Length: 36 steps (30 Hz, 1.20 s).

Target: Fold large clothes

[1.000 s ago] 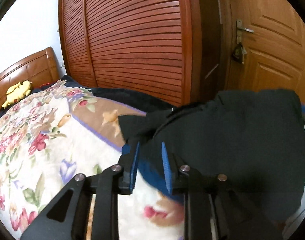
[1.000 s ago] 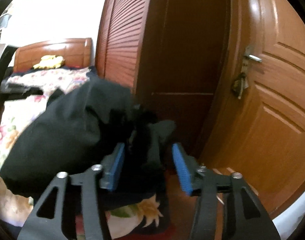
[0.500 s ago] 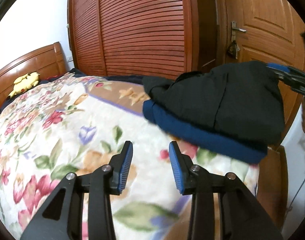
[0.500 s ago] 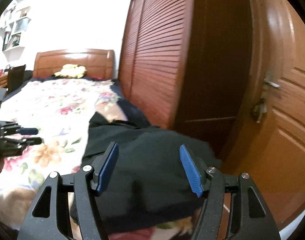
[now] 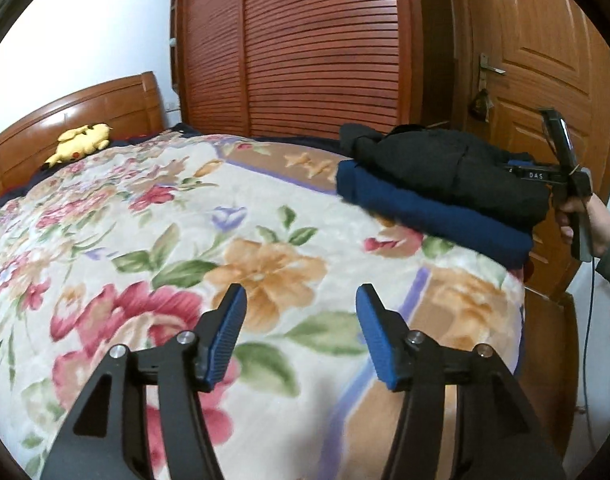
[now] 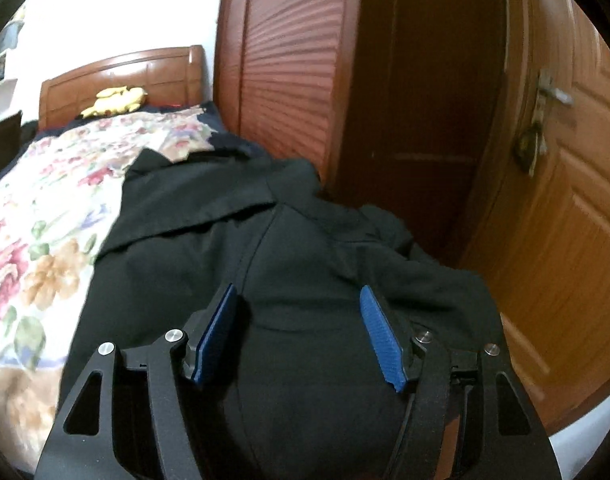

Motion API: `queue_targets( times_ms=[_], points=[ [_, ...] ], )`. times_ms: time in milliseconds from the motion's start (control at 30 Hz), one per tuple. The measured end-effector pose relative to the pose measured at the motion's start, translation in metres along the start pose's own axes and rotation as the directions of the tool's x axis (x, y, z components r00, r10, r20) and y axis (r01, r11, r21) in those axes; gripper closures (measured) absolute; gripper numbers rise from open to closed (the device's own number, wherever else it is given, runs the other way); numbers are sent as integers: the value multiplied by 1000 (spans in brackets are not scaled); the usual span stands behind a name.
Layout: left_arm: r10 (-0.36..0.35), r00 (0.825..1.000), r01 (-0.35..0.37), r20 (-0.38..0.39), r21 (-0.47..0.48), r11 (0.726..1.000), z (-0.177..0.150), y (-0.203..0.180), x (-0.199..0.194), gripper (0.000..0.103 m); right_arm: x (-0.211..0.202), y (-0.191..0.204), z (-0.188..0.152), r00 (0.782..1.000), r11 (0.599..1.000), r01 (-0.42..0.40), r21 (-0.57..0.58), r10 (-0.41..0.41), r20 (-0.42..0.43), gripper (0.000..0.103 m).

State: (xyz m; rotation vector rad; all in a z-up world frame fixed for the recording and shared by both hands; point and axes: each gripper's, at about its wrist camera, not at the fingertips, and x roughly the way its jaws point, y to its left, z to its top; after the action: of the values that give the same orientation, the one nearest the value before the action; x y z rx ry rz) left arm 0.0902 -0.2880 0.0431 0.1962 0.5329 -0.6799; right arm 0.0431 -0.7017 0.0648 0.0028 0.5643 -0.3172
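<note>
A folded black garment (image 5: 445,168) lies on top of a folded navy garment (image 5: 425,216) at the far right corner of the bed. My left gripper (image 5: 301,328) hovers over the floral bedspread (image 5: 185,240), well short of that pile; its jaws are opening and nothing is between them. In the right wrist view the black garment (image 6: 305,248) fills the middle, collar side away from me. My right gripper (image 6: 301,320) stands open just above it, pads apart and not pinching cloth. A hand (image 5: 585,224) holds that right tool at the pile's right end.
A yellow plush toy (image 5: 81,142) rests by the wooden headboard (image 5: 85,108). A louvred wardrobe (image 5: 325,48) and a wooden door (image 5: 545,60) stand close behind the pile. The bed's foot edge (image 5: 521,304) drops off at the right, where a cable hangs.
My left gripper has let go of the cloth, pulled back from the pile across the bedspread and widened. The black garment has settled on the navy one. My right gripper has sunk closer over it.
</note>
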Motion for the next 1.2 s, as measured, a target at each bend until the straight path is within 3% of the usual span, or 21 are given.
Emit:
queue_targets(
  times_ms=[133,267,667,933,1200],
  points=[
    [15,1000,-14,8,-12,1000,-12,9,-18,46,-2,-1,-3,1000,1000,5,24,-5,8,38],
    [24,999,-23,28,-31,999,-24,19,-38,45,-23,7,5,996,996,84,25,-85,37,37],
    [91,995,-88,49,-59,994,-52,40,-83,45,-56,27,8,996,997,69,29,-71,59,37],
    [158,986,-151,61,-98,984,-70,62,-106,45,-74,96,17,995,998,-36,-44,40,86,37],
    [233,971,-223,62,-136,965,-84,89,-125,45,-99,206,24,965,965,-212,-151,232,126,34]
  ],
)
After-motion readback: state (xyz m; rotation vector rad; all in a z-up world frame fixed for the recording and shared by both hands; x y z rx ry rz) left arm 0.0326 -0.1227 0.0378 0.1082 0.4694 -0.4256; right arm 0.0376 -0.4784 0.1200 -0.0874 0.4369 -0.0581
